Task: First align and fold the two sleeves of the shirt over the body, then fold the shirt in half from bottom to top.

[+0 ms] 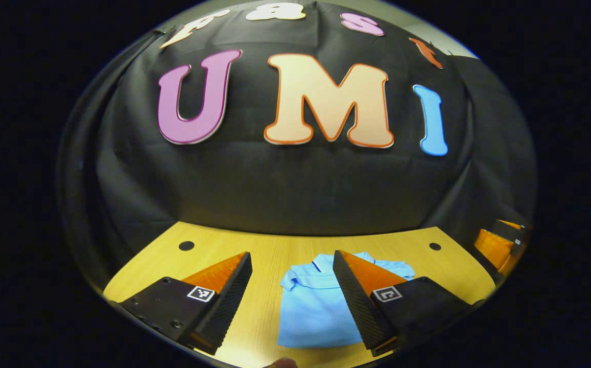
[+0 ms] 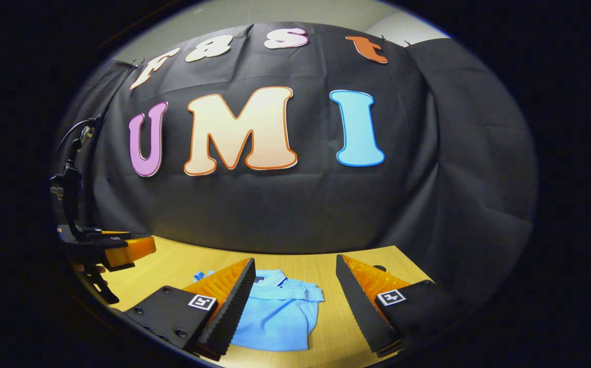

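The light blue shirt (image 1: 315,301) lies flat on the wooden table (image 1: 269,255), sleeves already tucked over its body and collar toward the wall, while the left gripper (image 1: 290,301) and right gripper (image 2: 295,306) hover above it, jaws spread wide, holding nothing.

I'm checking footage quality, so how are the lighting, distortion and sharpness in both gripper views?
Left gripper view: strong fisheye bend, table evenly lit, shirt sharp. Right gripper view: same bend, shirt clear, edges dim, no glare.
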`<state>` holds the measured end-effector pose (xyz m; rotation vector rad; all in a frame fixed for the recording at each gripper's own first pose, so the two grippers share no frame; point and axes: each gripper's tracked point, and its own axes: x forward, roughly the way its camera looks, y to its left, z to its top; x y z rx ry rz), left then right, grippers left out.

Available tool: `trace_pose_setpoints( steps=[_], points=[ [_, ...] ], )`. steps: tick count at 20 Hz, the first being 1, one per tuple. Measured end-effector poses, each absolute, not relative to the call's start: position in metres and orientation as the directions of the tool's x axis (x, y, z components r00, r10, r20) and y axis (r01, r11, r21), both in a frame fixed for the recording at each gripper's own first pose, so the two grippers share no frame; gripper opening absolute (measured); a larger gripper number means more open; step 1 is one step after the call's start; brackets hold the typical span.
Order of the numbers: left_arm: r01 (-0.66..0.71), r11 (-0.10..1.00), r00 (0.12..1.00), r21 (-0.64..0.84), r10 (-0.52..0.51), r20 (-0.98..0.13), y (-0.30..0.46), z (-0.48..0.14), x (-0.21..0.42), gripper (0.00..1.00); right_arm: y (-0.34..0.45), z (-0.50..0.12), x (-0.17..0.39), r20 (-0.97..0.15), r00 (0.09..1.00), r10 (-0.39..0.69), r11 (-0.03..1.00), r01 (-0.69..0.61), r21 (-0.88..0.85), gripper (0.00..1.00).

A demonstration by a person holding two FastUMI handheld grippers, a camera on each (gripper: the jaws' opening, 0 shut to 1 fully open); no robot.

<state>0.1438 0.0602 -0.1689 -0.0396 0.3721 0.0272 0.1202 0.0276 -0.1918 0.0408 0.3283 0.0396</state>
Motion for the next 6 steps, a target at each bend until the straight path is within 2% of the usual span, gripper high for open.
trace_pose_setpoints(
  steps=[6],
  points=[
    [-0.033,0.999,0.952,0.011,0.034,-0.306,0.056,-0.121,0.079,0.95,0.010,-0.158,0.058,-0.291,0.955,0.055,0.998,-0.045,0.041,0.98]
  ],
)
